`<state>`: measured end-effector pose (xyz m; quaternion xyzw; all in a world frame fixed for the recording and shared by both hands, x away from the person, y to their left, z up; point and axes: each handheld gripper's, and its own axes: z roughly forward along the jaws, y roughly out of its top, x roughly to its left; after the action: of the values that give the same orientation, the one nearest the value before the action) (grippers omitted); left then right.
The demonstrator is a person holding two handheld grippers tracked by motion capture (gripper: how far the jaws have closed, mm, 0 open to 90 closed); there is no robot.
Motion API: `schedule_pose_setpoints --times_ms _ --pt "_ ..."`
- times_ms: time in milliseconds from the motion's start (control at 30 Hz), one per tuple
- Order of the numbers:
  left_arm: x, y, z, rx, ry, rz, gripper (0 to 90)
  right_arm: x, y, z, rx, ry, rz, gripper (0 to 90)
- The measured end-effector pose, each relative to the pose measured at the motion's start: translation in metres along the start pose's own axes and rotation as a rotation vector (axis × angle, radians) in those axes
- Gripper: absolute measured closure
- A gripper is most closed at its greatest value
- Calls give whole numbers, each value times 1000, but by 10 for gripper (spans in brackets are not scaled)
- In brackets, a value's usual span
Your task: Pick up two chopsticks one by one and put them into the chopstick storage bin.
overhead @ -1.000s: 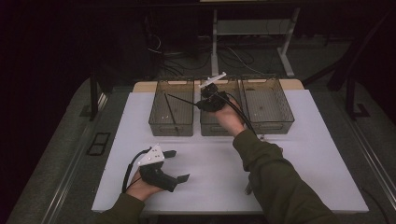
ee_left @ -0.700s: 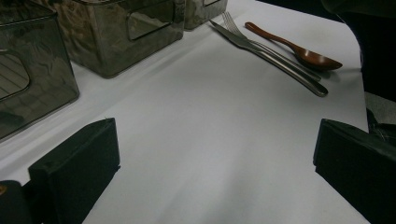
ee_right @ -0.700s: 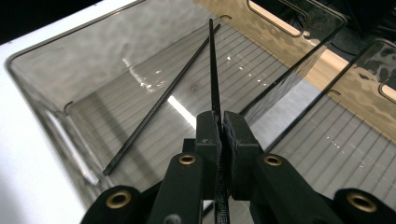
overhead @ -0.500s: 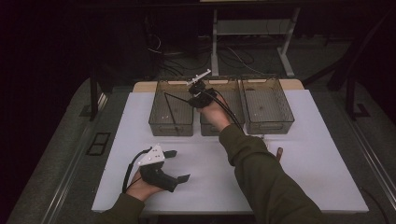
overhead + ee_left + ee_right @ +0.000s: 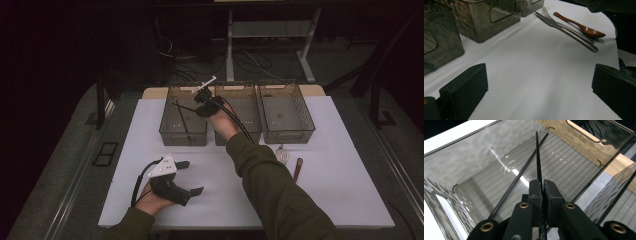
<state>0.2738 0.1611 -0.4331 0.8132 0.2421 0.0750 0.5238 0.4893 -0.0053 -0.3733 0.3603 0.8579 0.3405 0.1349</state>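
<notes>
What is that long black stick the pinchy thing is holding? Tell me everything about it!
The black chopstick is long, thin, straight and dark, maybe plastic or carbon-like. The right gripper is shut on its near end, and the far end slants down into the left clear bin. A second chopstick like it already lies on the bin's ribbed floor, and the two cross in the right gripper view. Whether the tip touches the floor, I cannot tell.
</notes>
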Motion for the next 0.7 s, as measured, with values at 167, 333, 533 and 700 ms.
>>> schedule_pose_setpoints --times_ms 167,333,533,700 --pt "0 0 0 1 0 0 0 1 0 -3 -10 14 -8 719" --pt "0 0 0 2 3 5 0 -2 0 -12 -34 35 -6 646" --pt "0 0 0 6 5 6 0 -7 -7 -27 -57 66 4 535" --pt "0 -1 0 10 7 0 0 -14 -17 -41 -77 85 -1 489"
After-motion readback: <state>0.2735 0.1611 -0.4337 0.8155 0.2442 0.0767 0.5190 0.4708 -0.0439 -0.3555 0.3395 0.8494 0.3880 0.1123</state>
